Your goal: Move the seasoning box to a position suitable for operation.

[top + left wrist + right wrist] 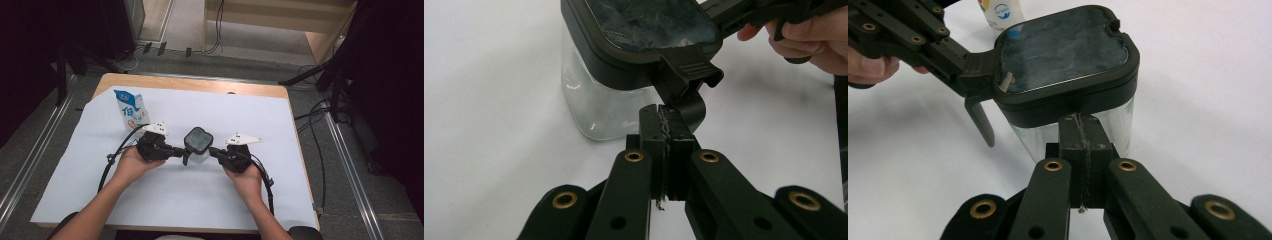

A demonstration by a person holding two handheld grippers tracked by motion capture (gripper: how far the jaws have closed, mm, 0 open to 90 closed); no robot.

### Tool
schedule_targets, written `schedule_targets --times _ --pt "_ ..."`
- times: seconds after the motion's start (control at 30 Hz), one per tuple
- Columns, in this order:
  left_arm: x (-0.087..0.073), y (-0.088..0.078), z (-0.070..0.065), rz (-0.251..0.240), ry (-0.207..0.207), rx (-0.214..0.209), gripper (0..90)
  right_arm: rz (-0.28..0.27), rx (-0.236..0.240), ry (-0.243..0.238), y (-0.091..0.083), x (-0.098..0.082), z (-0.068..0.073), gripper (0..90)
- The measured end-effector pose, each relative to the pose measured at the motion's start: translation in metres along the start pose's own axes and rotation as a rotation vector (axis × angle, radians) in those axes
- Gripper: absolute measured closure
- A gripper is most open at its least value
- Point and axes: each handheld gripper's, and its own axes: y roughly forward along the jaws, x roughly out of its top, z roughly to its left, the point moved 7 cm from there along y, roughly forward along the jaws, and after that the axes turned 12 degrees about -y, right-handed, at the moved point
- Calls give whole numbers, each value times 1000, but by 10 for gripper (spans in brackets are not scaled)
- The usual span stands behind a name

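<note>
A clear jar [198,150] with a dark lid [198,139] stands on the white sheet [165,200] near the middle of the table [190,84], between the two grippers. The left gripper [176,151] comes at it from the left, held in the person's left hand [131,164]; its jaws are pressed together, tips right at the latch [686,75] that sticks out from the lid's edge. In the left gripper view, the pads meet with no gap, just below that latch, and whether they touch it I cannot tell. The right gripper [216,151] comes in from the right in the right hand [246,177], jaws also pressed together, with nothing between them; in the right gripper view their tips sit against the jar's wall just under the lid's rim. A milk carton [131,110] stands upright at the far left of the sheet, apart from the jar and behind the left gripper.
</note>
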Motion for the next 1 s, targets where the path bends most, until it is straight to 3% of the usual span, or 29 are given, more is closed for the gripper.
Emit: schedule_targets --times 0.4,0.83,1.0 --pt "0 8 -11 -17 -19 13 900 15 -9 25 9 2 -13 900" --pt "1 27 -23 -4 16 34 900 16 -17 42 19 9 -25 900" --pt "3 31 -23 -14 3 18 900 7 -28 36 22 10 -28 900"
